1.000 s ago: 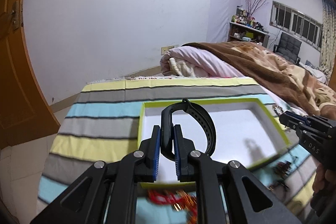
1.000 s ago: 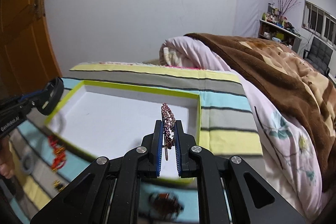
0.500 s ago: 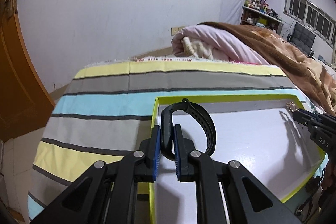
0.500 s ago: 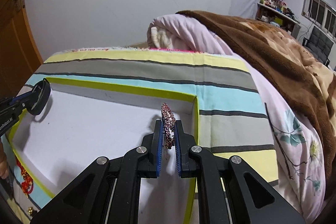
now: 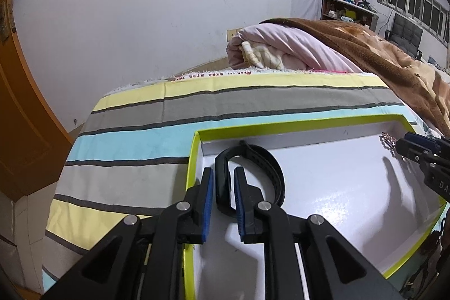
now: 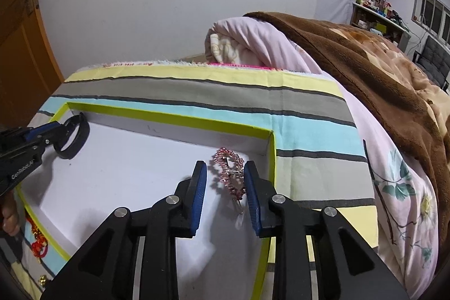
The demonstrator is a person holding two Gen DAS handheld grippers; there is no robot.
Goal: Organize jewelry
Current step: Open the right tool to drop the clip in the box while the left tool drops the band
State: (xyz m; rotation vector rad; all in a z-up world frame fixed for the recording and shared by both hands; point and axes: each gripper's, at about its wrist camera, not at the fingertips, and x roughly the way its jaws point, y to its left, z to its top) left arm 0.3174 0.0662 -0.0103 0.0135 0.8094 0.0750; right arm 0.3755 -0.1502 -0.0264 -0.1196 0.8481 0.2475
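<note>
A white tray with a lime-green rim (image 5: 295, 122) (image 6: 168, 117) lies on the striped cloth. My left gripper (image 5: 223, 173) is down in the tray's far left corner and its jaws are opening. A black wristband (image 5: 267, 162) stands between the blue pads with a thin gap on each side. Over the far right corner my right gripper (image 6: 225, 167) is also opening. A pink beaded hair clip (image 6: 227, 173) lies loose between its pads, leaning toward the right one. Each gripper shows in the other's view: the left gripper (image 6: 53, 134), the right gripper (image 5: 403, 144).
A brown blanket (image 6: 379, 69) and a rolled pink quilt (image 5: 281, 47) lie behind and to the right of the tray. Red ornaments (image 6: 38, 241) sit on the cloth (image 5: 135, 142) by the tray's near left side. An orange door (image 5: 19, 103) stands at left.
Both grippers came down into the tray and their jaws parted. The hair clip tipped from upright in the shut pads to leaning loose. The wristband now stands free between the left pads.
</note>
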